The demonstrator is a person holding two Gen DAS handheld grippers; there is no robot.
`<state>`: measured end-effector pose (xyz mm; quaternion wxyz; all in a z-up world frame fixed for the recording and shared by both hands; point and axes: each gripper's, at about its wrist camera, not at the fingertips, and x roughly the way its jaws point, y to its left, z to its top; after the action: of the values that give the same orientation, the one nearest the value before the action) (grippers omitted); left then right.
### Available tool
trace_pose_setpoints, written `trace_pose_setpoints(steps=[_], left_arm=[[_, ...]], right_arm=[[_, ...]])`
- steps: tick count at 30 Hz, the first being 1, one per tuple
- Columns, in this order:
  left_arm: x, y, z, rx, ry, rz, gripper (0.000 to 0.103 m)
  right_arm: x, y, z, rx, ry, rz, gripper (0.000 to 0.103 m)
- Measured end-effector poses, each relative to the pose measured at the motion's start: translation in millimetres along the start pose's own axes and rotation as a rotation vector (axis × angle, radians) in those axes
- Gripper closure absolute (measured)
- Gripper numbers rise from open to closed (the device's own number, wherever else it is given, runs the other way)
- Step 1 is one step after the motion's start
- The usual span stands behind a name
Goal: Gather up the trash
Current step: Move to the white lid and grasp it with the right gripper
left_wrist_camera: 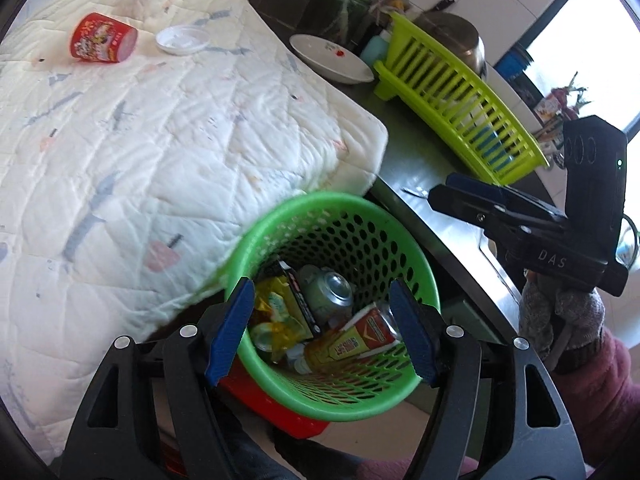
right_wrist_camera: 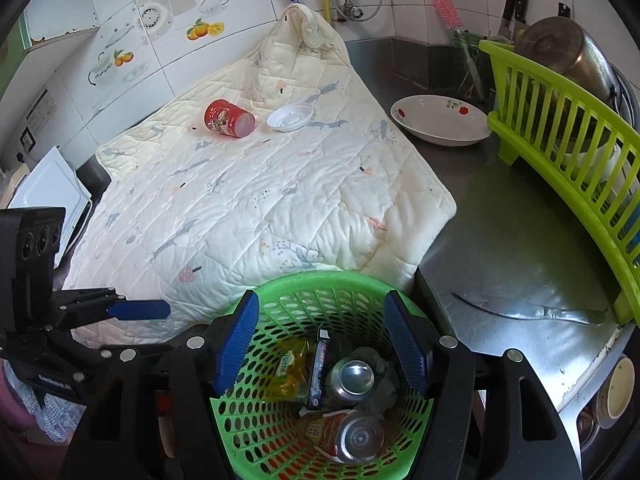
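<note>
Below your two empty hand-held grippers, left (left_wrist_camera: pixel 320 328) and right (right_wrist_camera: pixel 322 346), both spread wide, the green perforated plastic basket (right_wrist_camera: pixel 280 292) already holds cans and wrappers. Left on the quilted cream mat (right_wrist_camera: pixel 280 200): red printed cup (right_wrist_camera: pixel 229 118), then white plastic lid (right_wrist_camera: pixel 290 117).

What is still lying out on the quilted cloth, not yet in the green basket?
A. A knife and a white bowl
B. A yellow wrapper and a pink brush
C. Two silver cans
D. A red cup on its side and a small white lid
D: the red cup lies tipped over on the quilted cloth with the small white lid beside it, both far from the green basket.
</note>
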<state>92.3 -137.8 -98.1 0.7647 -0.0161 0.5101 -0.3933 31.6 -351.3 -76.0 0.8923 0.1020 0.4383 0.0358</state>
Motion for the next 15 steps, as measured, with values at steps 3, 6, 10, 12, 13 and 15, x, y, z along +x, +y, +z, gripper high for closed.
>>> trace_pose_setpoints(steps=[3, 6, 10, 12, 13, 15], left_arm=[[-11, 16, 11, -0.022, -0.035, 0.03, 0.034], [-22, 36, 22, -0.054, -0.066, 0.055, 0.034], [-34, 63, 34, -0.098, -0.101, 0.09, 0.034], [-40, 75, 40, -0.119, -0.114, 0.106, 0.034], [-42, 81, 42, -0.127, -0.119, 0.114, 0.034], [-48, 95, 47, -0.144, -0.129, 0.128, 0.034]], right_arm=[[9, 5, 13, -0.004, -0.001, 0.004, 0.037], [22, 13, 29, -0.013, 0.0, 0.012, 0.035], [44, 27, 56, -0.046, 0.009, 0.018, 0.032], [57, 35, 70, -0.065, 0.011, 0.015, 0.03], [64, 40, 79, -0.071, 0.012, 0.018, 0.029], [76, 46, 90, -0.083, 0.016, 0.021, 0.027]])
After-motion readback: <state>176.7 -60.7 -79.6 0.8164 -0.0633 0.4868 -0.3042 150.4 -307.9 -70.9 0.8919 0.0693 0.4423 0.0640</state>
